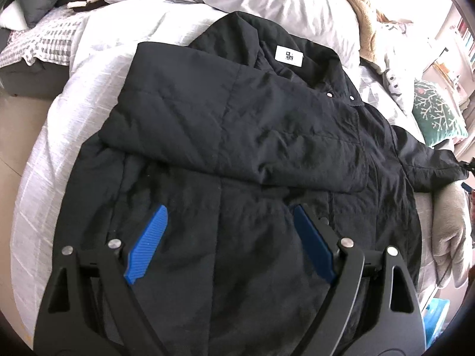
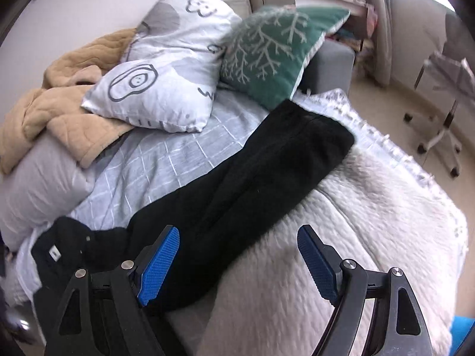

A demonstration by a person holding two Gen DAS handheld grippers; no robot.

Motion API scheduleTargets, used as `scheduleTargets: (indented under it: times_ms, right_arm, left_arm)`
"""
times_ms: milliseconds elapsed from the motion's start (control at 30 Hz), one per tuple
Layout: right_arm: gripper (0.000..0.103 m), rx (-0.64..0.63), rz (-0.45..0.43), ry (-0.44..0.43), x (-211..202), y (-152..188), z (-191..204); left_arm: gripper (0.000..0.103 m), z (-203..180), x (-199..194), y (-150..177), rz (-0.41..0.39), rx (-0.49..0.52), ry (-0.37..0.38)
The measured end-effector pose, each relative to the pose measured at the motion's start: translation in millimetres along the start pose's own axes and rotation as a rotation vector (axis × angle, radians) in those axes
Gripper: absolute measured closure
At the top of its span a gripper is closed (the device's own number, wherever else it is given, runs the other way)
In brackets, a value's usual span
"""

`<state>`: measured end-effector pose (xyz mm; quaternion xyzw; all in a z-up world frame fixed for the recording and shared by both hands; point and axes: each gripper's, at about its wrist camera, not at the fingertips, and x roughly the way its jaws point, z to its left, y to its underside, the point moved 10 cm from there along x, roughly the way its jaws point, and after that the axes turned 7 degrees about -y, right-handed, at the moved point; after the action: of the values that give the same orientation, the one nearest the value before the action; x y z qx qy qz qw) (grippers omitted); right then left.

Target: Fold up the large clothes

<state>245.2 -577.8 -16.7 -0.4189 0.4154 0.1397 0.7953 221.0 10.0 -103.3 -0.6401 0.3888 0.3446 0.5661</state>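
Right wrist: jacket [image 2: 237,184] body seemingly cropped.

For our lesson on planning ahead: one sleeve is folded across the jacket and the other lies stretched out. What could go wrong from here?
1. The outstretched sleeve ends near the bed edge, so it may slide off.
2. The folded sleeve lies loose on the black jacket and could shift.
3. Both the left gripper and right gripper are open, gripping nothing.

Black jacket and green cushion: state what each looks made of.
Black jacket: likely thin padded nylon or polyester, matte with faint sheen; quilting seams, fine crinkles, metal snaps. Green cushion: seemingly soft woven or velvety fabric with pale branch pattern; the weave is too blurred to confirm.
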Motion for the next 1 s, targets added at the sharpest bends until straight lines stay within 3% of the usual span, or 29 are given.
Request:
scheduleTargets:
  times_ms: [133,200,233,267,300,367,533,733,867,1000]
  right_arm:
    - [0.020,0.011,0.024,0.040,23,-12,-7]
    - [0.030,0.020,0.040,0.056,34,-17,-11]
    - [0.047,0.024,0.045,0.073,38,-19,-14]
    - [0.072,0.029,0.044,0.090,41,-22,-18]
    - [0.082,0.037,0.042,0.093,41,-24,-19]
    - [0.091,0.069,0.016,0.072,36,-27,-18]
    - [0.095,-0.050,-0.078,0.035,0,-33,31]
    - [0.095,-0.230,-0.171,-0.103,-62,-31,131]
    - [0.095,-0.383,-0.200,-0.190,-95,-4,207]
    - [0.095,-0.539,-0.191,-0.276,-109,45,290]
  left_arm:
    - [0.016,2,2,-1,-0.009,0.007,-0.023]
    - [0.016,3,2,-1,-0.007,0.001,-0.017]
    - [0.016,3,3,-1,-0.006,-0.003,-0.012]
    - [0.016,3,2,-2,-0.007,-0.006,-0.011]
    - [0.016,4,2,-2,-0.008,-0.010,-0.009]
    - [0.016,5,0,-5,-0.014,-0.024,0.001]
    - [0.016,6,-6,-7,-0.016,-0.045,0.029]
    - [0.016,7,-20,-12,-0.042,-0.056,0.070]
    - [0.016,10,-23,-13,-0.042,-0.067,0.081]
    - [0.016,9,-26,-13,-0.039,-0.067,0.094]
